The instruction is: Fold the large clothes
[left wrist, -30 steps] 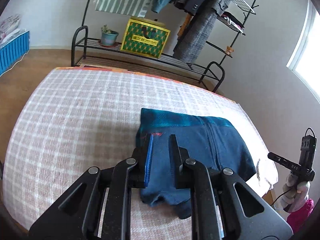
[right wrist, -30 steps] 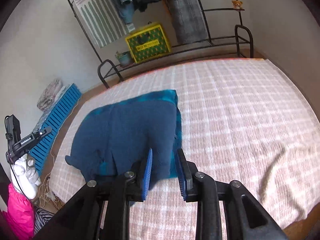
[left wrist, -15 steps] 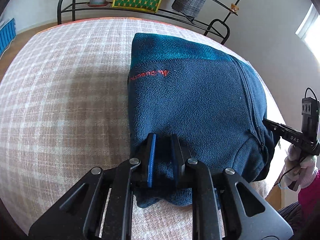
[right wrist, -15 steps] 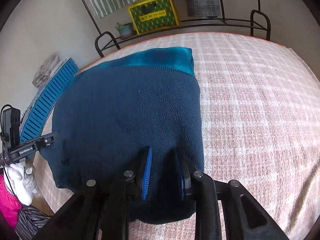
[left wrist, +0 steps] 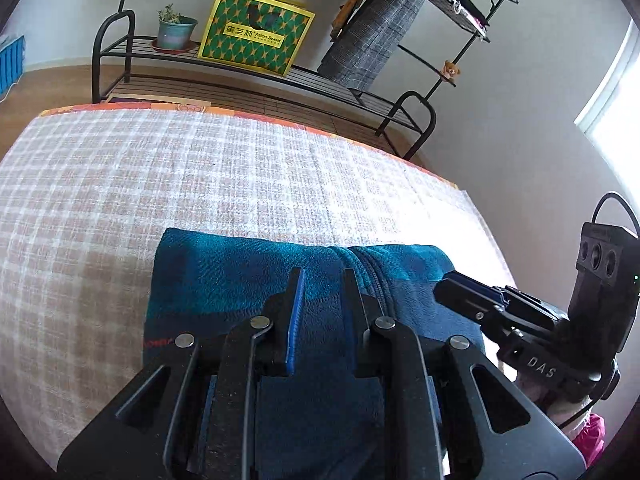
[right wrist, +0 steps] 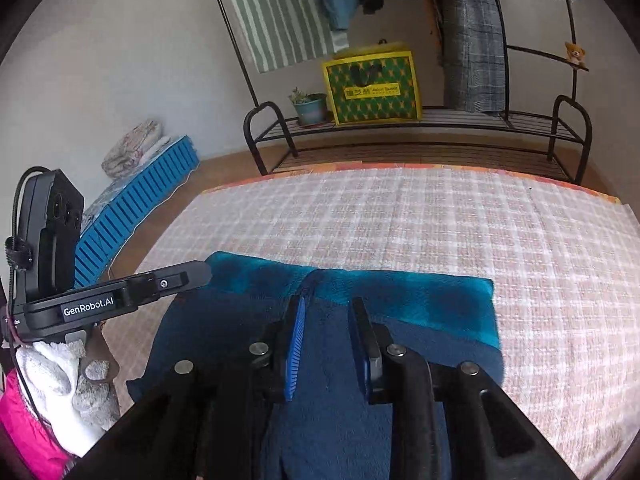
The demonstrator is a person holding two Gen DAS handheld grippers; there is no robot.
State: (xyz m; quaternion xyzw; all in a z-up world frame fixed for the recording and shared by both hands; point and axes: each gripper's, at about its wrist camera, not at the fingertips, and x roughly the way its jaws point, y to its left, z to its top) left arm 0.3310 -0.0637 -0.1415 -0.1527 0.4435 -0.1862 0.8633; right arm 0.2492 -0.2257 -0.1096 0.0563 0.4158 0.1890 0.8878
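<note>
counting what's showing — one navy fleece jacket (left wrist: 248, 272) lying on one checked bedcover (left wrist: 120, 200). two grippers showing: left gripper (left wrist: 320, 300), right gripper (right wrist: 326, 328). one black clothes rack (right wrist: 420, 120) standing behind, carrying one yellow-green bag (right wrist: 372, 88), one potted plant (right wrist: 310, 106), one small teddy (right wrist: 575, 53). one striped cloth (right wrist: 276, 20) and one grey plaid garment (right wrist: 472, 60) hanging — other hanging items getting cut off, uncountable. one blue slatted panel (right wrist: 132, 208).

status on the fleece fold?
Done: the blue fleece lies narrowed into a neat rectangle on the checked bedspread, sleeves not sticking out. In hand: the left tool and right tool each pinch fleece near the teal band. Left: lay that fold down, let go, smooth.
</note>
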